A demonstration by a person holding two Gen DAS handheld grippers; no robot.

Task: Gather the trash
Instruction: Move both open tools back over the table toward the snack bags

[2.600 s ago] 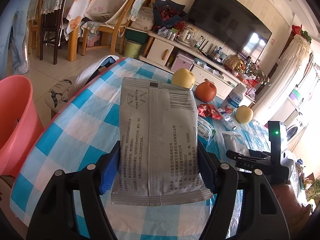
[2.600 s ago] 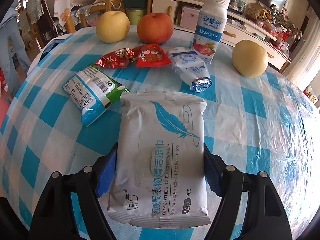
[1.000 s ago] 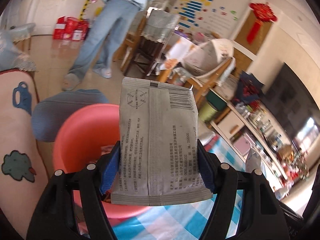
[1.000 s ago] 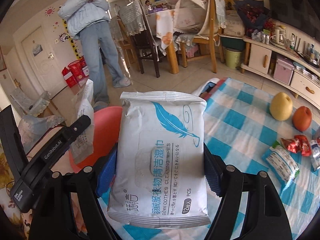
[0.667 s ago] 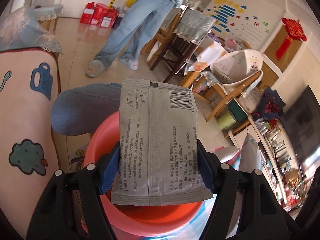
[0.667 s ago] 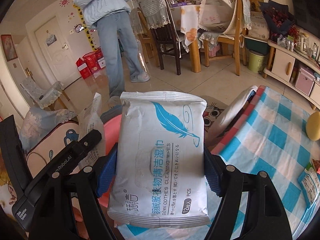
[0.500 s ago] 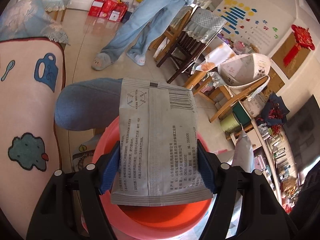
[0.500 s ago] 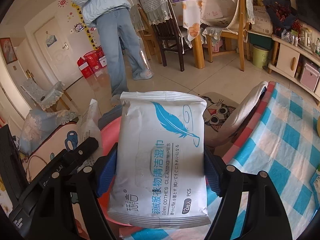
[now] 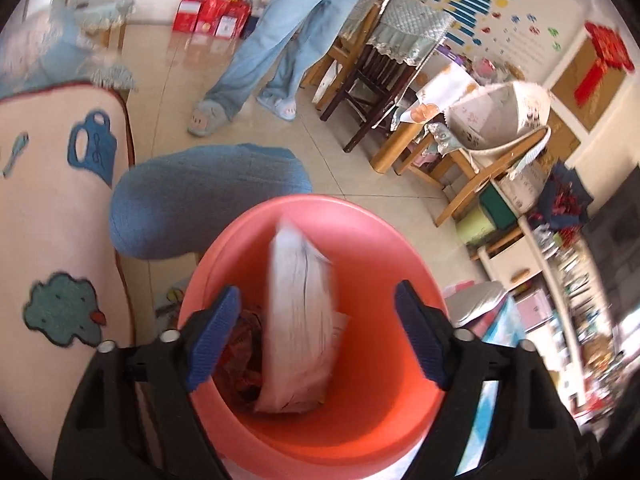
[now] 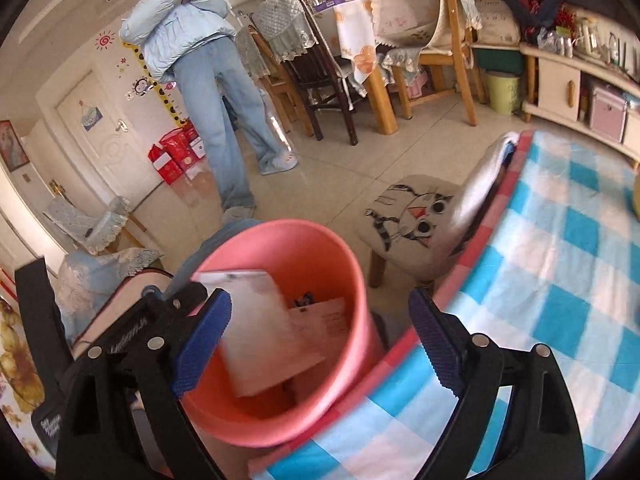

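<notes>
Both my left gripper (image 9: 316, 336) and right gripper (image 10: 320, 336) are opening, nothing pressed between the pads. The grey packet (image 9: 300, 320) tumbles into the pink bin (image 9: 384, 248) at 12 o'clock; light, limp, best pinched by its edges.

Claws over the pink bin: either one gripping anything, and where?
Nothing held. Left claw and right claw are opening, pads clear; a blurred packet drops into the pink bin.

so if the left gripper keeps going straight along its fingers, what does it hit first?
Probably the blurred white packet dropping inside the pink bucket. The left gripper has its jaws opening, nothing pressed between them; depth is unclear.
</notes>
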